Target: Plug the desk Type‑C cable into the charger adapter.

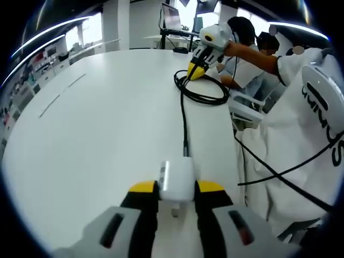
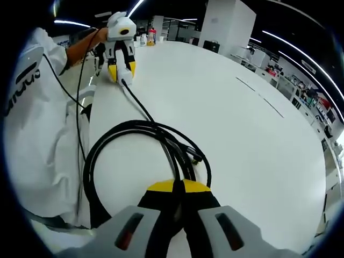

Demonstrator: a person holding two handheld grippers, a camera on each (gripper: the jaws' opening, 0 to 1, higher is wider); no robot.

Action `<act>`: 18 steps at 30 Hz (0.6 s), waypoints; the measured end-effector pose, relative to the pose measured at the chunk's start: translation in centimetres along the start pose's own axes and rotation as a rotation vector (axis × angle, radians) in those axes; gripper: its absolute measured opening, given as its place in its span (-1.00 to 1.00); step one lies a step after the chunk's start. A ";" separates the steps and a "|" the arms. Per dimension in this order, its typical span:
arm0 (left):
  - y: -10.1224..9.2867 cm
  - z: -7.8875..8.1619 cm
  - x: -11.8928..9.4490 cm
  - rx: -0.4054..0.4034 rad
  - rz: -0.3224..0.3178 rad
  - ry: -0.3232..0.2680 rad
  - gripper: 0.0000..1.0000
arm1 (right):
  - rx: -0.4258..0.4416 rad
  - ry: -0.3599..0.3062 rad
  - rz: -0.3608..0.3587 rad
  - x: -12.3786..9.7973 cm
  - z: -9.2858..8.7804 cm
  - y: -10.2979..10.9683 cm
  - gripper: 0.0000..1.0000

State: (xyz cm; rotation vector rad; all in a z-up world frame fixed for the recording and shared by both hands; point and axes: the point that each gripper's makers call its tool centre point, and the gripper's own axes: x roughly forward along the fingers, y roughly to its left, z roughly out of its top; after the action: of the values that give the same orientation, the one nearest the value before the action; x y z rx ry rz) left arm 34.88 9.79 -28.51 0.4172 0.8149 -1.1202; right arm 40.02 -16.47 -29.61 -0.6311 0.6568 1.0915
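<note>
Left tool [image 1: 177,188]: jaws pinch the adapter [image 1: 177,181] by its two flat sides, low and near in the left gripper view, just above the tabletop [image 1: 102,118]. The cable [image 1: 184,115] runs from the adapter's far end away across the tabletop to a loose coil at the far right. The plug appears to meet the adapter's far face; whether it is fully seated cannot be told.

Right tool [image 2: 177,188]: yellow tips pressed together on the coil's strands, near in the right gripper view. The cable [image 2: 140,134] loops here in a few turns, with a free connector end [image 2: 196,158] lying just beside the tips.

Handling, as judged: the adapter is a small white plastic block, smooth, rigid, light, with rounded edges; it may slip under a weak pinch, so the flat sides are the correct hold. The cable is black, rubbery, limp and springy; it will not push straight unless held close behind the plug's stiff collar. A grip on mid-coil gives little control of the plug.

Tabletop: white, matt, smooth, curved edge.
</note>
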 end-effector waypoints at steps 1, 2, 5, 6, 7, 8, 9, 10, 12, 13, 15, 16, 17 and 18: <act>0.1 0.1 0.0 -0.002 0.003 0.001 -0.50 | 0.000 0.001 -0.001 0.0 0.0 -0.1 -0.97; 0.3 0.1 0.0 0.000 0.002 0.007 -0.50 | 0.000 0.001 -0.002 0.1 0.1 -0.2 -0.97; 0.7 0.2 0.1 0.001 0.001 0.006 -0.50 | -0.003 0.002 -0.012 0.2 0.2 -0.6 -0.97; 0.8 0.3 0.2 0.002 0.003 0.006 -0.50 | -0.004 0.002 -0.014 0.2 0.2 -0.8 -0.97; 1.3 0.4 0.2 0.002 0.006 0.005 -0.50 | 0.000 -0.002 -0.020 0.4 0.4 -1.2 -0.97; 1.3 0.4 0.2 0.002 0.006 0.005 -0.50 | 0.001 -0.002 -0.021 0.4 0.4 -1.2 -0.97; 1.5 0.5 0.3 0.002 0.006 0.006 -0.50 | 0.002 -0.002 -0.023 0.5 0.4 -1.3 -0.97; 1.8 0.6 0.3 0.004 0.008 0.004 -0.50 | 0.000 -0.003 -0.031 0.6 0.5 -1.5 -0.97; 2.4 0.7 0.4 0.000 0.012 0.002 -0.50 | -0.007 -0.005 -0.044 0.8 0.7 -1.9 -0.97; 2.8 0.9 0.4 0.000 0.015 0.000 -0.50 | -0.015 0.001 -0.051 0.9 0.8 -2.4 -0.97; 2.9 0.9 0.4 -0.001 0.015 0.000 -0.50 | -0.021 0.003 -0.054 1.0 0.8 -2.5 -0.97; 3.0 0.9 0.5 -0.001 0.015 0.001 -0.50 | -0.023 0.004 -0.056 1.0 0.9 -2.6 -0.97; 3.1 1.0 0.5 -0.001 0.014 0.001 -0.50 | -0.029 0.007 -0.060 1.1 0.9 -2.7 -0.97; 3.3 1.0 0.5 0.000 0.012 0.002 -0.50 | -0.034 0.010 -0.064 1.2 0.9 -2.8 -0.97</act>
State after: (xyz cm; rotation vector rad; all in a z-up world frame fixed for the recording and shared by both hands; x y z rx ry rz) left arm 38.33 10.07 -28.54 0.4227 0.8135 -1.1085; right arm 43.19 -16.04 -29.54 -0.6829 0.6231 1.0426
